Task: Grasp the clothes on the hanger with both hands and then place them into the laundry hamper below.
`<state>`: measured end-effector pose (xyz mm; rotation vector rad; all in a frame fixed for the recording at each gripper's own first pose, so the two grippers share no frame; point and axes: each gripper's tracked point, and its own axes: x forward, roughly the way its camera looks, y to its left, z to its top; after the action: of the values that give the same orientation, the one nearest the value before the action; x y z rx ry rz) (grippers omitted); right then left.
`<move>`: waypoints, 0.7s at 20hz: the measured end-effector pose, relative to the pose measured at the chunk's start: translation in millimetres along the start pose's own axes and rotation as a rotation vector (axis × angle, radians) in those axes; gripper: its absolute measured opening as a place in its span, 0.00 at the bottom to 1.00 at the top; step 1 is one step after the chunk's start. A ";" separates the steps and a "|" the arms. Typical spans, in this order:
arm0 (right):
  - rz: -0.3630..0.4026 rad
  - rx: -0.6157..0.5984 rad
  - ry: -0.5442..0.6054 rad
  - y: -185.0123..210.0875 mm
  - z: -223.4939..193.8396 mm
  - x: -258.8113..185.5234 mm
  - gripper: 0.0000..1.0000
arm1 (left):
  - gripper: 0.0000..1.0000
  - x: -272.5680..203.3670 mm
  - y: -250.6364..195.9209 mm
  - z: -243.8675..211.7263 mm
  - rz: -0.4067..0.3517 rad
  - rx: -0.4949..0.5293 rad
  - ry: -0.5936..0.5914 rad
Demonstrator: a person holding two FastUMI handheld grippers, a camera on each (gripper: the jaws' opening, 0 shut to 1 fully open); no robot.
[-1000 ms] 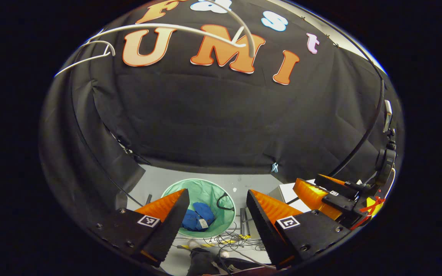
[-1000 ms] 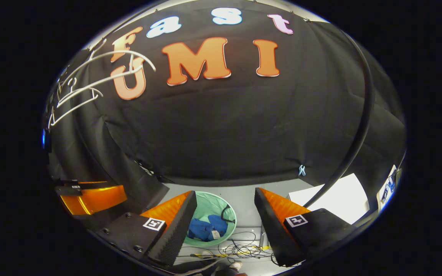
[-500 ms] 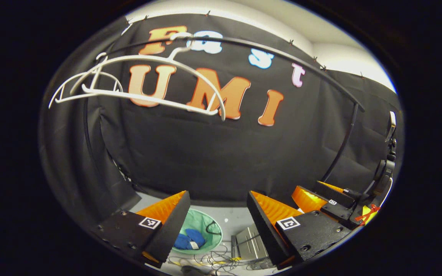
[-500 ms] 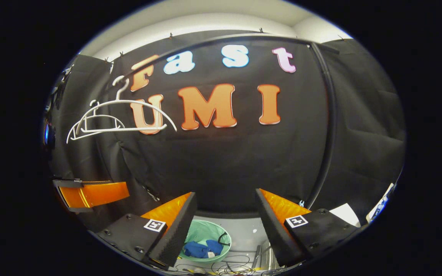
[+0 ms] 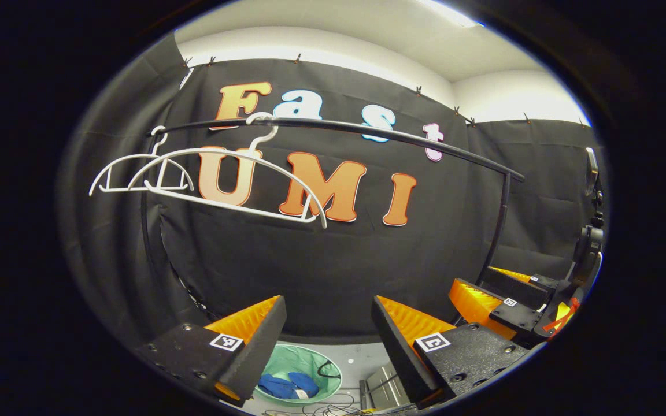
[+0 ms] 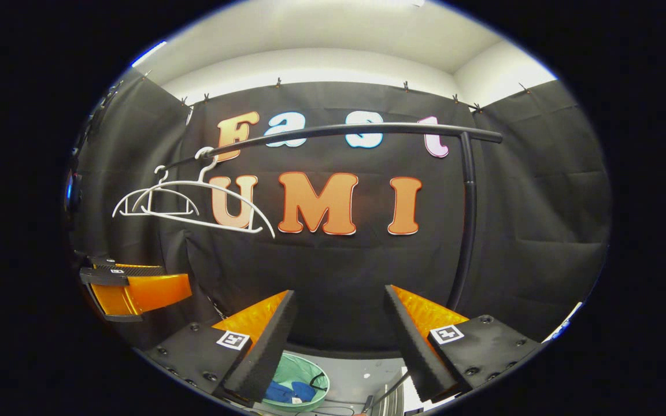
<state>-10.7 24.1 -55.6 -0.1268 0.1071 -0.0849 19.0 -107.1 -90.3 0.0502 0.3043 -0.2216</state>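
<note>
Below, our left gripper (image 5: 327, 341) and right gripper (image 6: 339, 335) gape wide and empty, blue clothes (image 5: 284, 384) in the hamper (image 5: 304, 358); swinging upward could snag the bare hangers (image 5: 235, 185).

A recording booth: black cloth walls (image 6: 541, 190), clothes rail (image 6: 367, 130), loose floor cables (image 5: 333, 409).

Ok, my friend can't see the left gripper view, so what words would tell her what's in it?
Two bare white hangers hang on a black rail against the black cloth wall. Below, the open left gripper frames a green hamper on the floor with blue clothes inside. The right gripper sits off to the right.
</note>
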 end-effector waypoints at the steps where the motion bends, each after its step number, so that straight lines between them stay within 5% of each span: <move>1: 0.006 0.002 -0.002 2.0 1.6 -4.1 0.89 | 0.93 -2.8 -2.2 1.4 0.007 0.005 -0.007; 5: 0.012 -0.009 -0.028 8.8 8.1 0.7 0.89 | 0.89 -11.0 -2.2 6.4 0.029 0.013 -0.032; 6: 0.010 -0.010 -0.029 10.5 7.2 3.5 0.98 | 0.89 -11.2 -2.1 4.9 0.032 0.013 -0.026; 7: 0.007 -0.010 -0.022 11.6 5.7 4.8 0.89 | 0.89 -6.9 -2.6 3.5 0.033 0.013 -0.020; 9: 0.003 -0.001 -0.012 14.3 1.4 6.2 0.90 | 0.89 -2.7 -2.5 3.1 0.046 0.014 -0.022; 10: -0.002 0.006 -0.008 15.5 0.4 6.8 0.90 | 0.98 -2.7 -3.7 3.4 0.051 0.015 -0.022; 14: -0.024 0.015 -0.005 20.6 -1.9 9.2 0.89 | 0.89 -6.9 -3.7 4.2 0.050 0.005 -0.018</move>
<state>-0.2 43.4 -61.1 -0.1134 0.1004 -0.1090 13.0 -109.6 -84.3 0.0608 0.2846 -0.1736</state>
